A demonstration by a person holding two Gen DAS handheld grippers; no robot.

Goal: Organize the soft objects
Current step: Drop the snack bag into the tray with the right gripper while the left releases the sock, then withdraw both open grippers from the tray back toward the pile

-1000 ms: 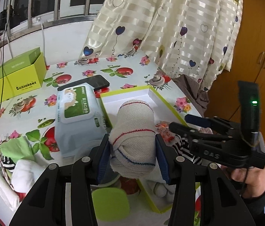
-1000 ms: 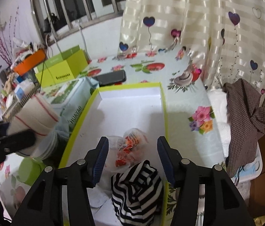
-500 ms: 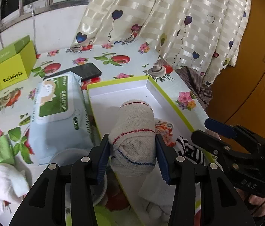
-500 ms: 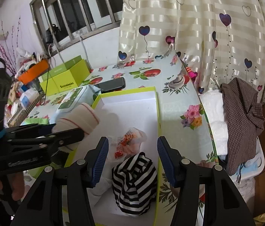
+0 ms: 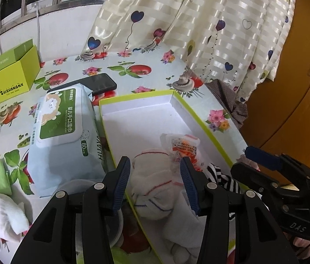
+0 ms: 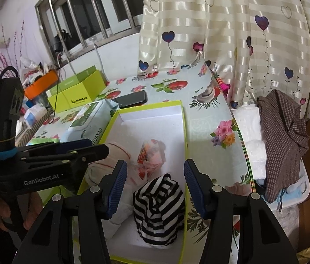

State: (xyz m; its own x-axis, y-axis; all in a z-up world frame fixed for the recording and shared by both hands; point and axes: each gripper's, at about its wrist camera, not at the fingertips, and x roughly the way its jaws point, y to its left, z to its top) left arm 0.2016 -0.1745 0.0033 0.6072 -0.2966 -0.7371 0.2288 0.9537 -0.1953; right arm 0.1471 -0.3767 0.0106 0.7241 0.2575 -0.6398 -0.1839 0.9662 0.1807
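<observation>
We are holding the left hand-held gripper (image 5: pixel 155 181) spread over the white rolled cloth (image 5: pixel 152 182), which is lying released inside the lime-edged box (image 5: pixel 146 118) on the bench (image 5: pixel 132 63), with gaps showing on both sides of the roll. Just beyond it in the box a crinkled plastic packet (image 5: pixel 184 146) is resting. We are keeping the right hand-held gripper (image 6: pixel 156 186) spread too, hovering above the black-and-white striped cloth (image 6: pixel 159 204) in the box's near end. A wet-wipes pack (image 5: pixel 60 132) is lying just beside the box.
</observation>
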